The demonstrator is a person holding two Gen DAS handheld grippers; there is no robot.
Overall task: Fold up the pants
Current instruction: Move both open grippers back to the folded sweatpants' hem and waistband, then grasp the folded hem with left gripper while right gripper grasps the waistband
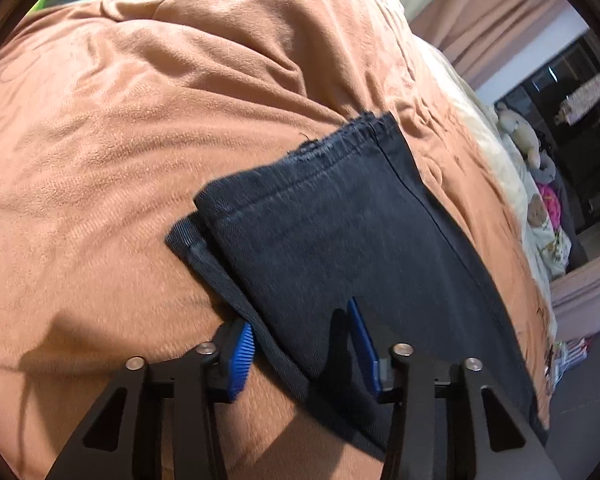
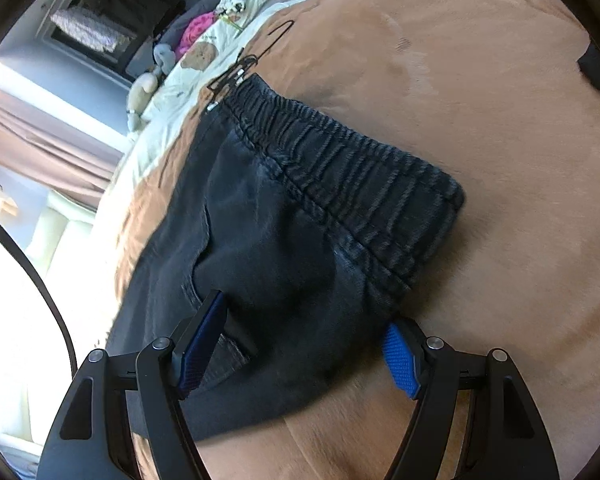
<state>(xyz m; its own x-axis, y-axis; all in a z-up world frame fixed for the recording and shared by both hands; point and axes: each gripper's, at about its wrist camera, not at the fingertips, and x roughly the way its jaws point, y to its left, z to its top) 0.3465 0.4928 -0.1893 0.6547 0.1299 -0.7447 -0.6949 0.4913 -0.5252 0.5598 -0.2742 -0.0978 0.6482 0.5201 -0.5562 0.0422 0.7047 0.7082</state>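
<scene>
- Dark denim pants point(image 1: 340, 232) lie folded on a brown blanket point(image 1: 140, 140) over the bed; the left view shows the frayed leg hems at the far end, one leg lying across the other.
- Only the right view shows the elastic waistband point(image 2: 360, 184), with a black wire hanger point(image 2: 256, 60) just past it.
- Plush toys by the far wall are small and blurred; the near edge of the pants is cut off behind both tools.
- Left tool point(image 1: 304, 352) straddles the side edge of the legs, jaws partly apart, pads not pressing the cloth.
- Right tool point(image 2: 300, 352) straddles the waist corner, jaws wide, nothing clamped.
</scene>
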